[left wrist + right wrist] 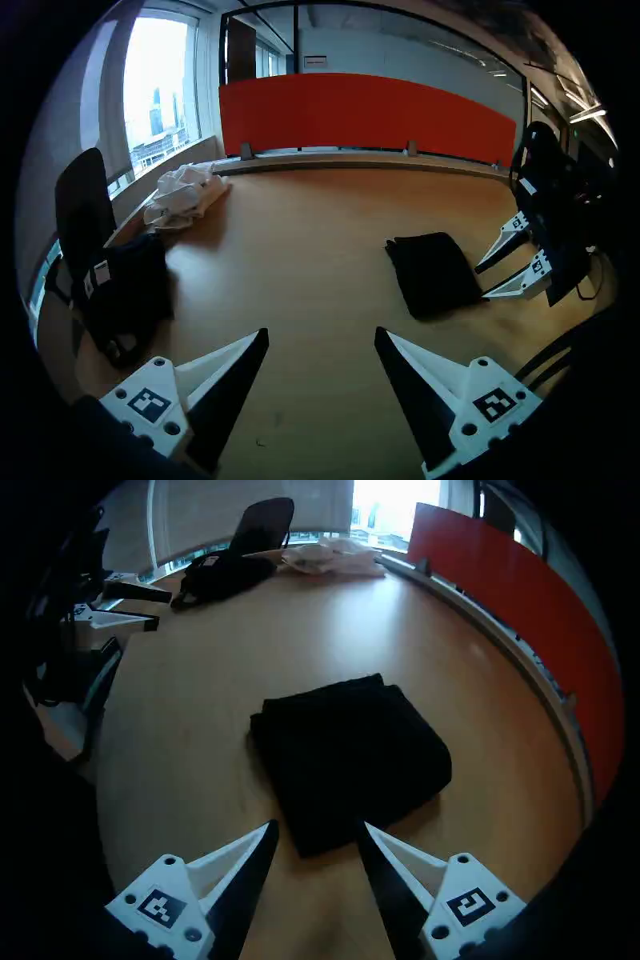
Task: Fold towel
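Right gripper (316,826), fingers spread and empty, sat at the near edge of the black towel (352,752) on the table (200,720), long axis apparently crosswise; left gripper (321,331), likewise spread, well apart from it.

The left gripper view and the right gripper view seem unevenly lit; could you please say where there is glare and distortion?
Left gripper view: the window is blown out white, and the red partition bows into an arc. Right gripper view: the window glares too, the table carries a soft sheen, and the black towel loses its fold detail.
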